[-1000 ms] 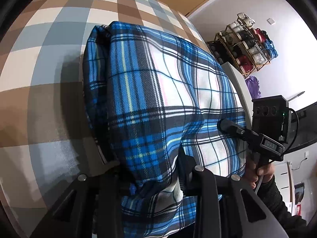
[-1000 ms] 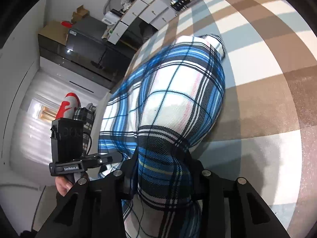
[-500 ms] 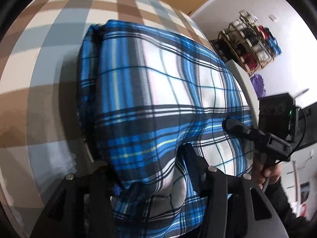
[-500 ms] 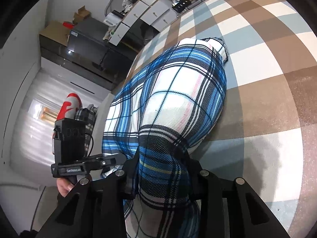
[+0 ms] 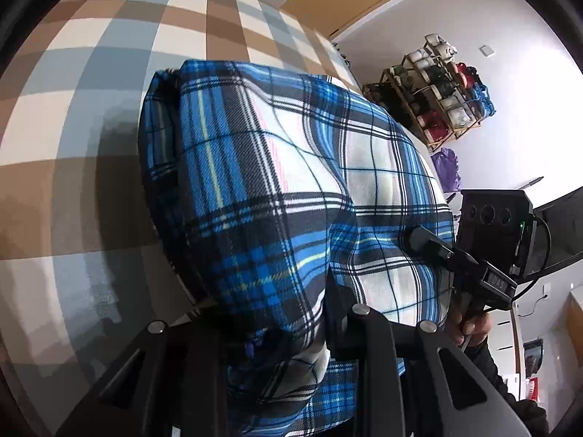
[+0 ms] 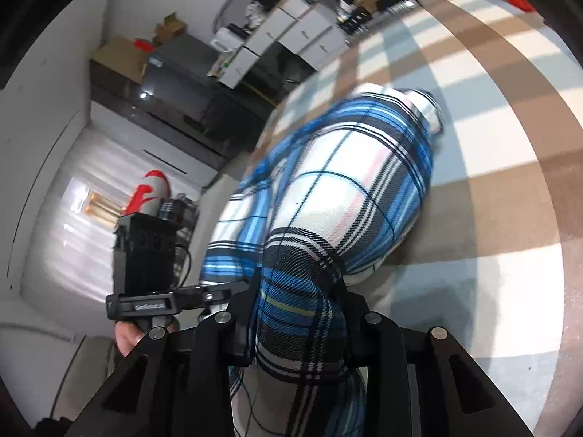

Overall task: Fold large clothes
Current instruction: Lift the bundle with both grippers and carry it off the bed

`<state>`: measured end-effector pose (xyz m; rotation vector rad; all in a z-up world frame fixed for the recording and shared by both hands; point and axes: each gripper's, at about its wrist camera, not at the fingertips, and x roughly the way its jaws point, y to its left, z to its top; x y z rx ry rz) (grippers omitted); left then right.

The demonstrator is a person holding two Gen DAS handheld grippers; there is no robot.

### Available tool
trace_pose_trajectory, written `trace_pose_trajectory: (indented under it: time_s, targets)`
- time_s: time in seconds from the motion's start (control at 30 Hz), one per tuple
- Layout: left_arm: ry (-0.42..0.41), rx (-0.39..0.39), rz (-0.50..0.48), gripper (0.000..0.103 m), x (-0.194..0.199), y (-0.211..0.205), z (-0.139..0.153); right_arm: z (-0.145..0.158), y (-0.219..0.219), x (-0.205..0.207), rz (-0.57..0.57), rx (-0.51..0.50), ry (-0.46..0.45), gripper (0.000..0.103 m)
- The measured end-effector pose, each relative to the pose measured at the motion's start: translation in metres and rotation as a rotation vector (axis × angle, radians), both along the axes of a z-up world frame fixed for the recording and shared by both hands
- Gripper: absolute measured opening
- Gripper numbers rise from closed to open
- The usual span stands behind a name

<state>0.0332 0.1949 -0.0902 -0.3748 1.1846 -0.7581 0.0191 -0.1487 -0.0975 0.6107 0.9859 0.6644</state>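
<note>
Left gripper [image 5: 277,313]: jaws clenched on a bunched edge of the blue plaid garment [image 5: 291,182]. The cloth fills the gap between the jaws and hangs down below them.

Right gripper [image 6: 298,309]: jaws likewise clenched on a gathered edge of the same garment [image 6: 346,189], with cloth spilling down between the black fingers [image 6: 355,322].

The garment is blue, white and black plaid with thin yellow and pink lines. It is stretched between the two grippers and slopes away from them onto a checked surface [image 5: 91,73] of brown, grey-blue and cream squares. Its far end rests on that surface; the near end is raised in the grippers. A folded layer shows along the left side in the left wrist view.

Each gripper appears in the other's view: the right gripper [image 5: 430,244] at the garment's right edge, the left gripper [image 6: 215,296] at its left edge, each held by a hand.

Surroundings: a rack of shoes [image 5: 444,83] against the white wall; dark cabinets [image 6: 189,91] and white drawers [image 6: 291,36] beyond the checked surface. The right wrist view is slightly blurred.
</note>
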Motion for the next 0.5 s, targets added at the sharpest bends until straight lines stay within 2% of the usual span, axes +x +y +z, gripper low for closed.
trace_pose_trajectory:
  time_s: [0.2, 0.37, 0.5]
  targets:
    - [-0.037, -0.026, 0.018, 0.021, -0.007, 0.012, 0.024, 0.029, 0.015, 0.004, 0.019, 0.012, -0.032, 0.029]
    - [-0.103, -0.042, 0.052, 0.021, -0.016, 0.036, 0.066, 0.068, 0.039, 0.006, 0.044, 0.011, -0.099, 0.028]
    - [-0.163, -0.043, 0.097, 0.021, -0.025, 0.064, 0.105, 0.114, 0.068, 0.014, 0.080, 0.040, -0.161, 0.028]
